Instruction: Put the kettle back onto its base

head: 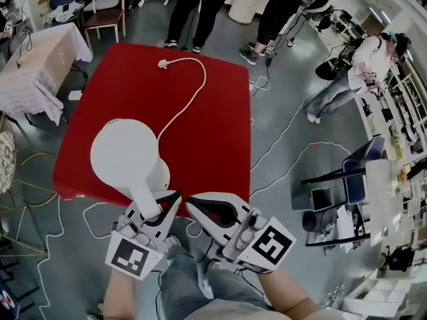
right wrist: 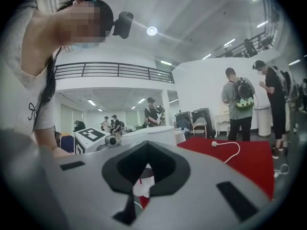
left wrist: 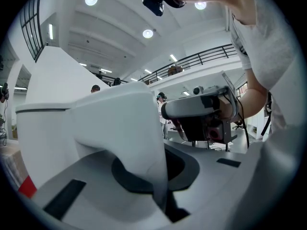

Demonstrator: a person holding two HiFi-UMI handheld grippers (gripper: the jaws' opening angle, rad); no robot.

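A white kettle (head: 125,153) stands over the near left part of the red table (head: 213,112), seen from above. Its handle (head: 147,202) points toward me, and my left gripper (head: 155,209) is shut on it; the handle (left wrist: 120,128) fills the left gripper view. A white crescent of the base (head: 163,173) shows under the kettle's right side; whether they touch I cannot tell. The base's white cord (head: 193,95) runs to a plug (head: 163,63) at the far edge. My right gripper (head: 195,207) hangs shut and empty beside the left one, off the table's near edge.
Two people (head: 193,5) stand at the table's far side, another (head: 353,72) at the right. A cloth-covered table (head: 40,65) and a chair (head: 107,12) are at the left. Cables (head: 287,159) lie on the floor; a desk with screens (head: 340,205) stands at the right.
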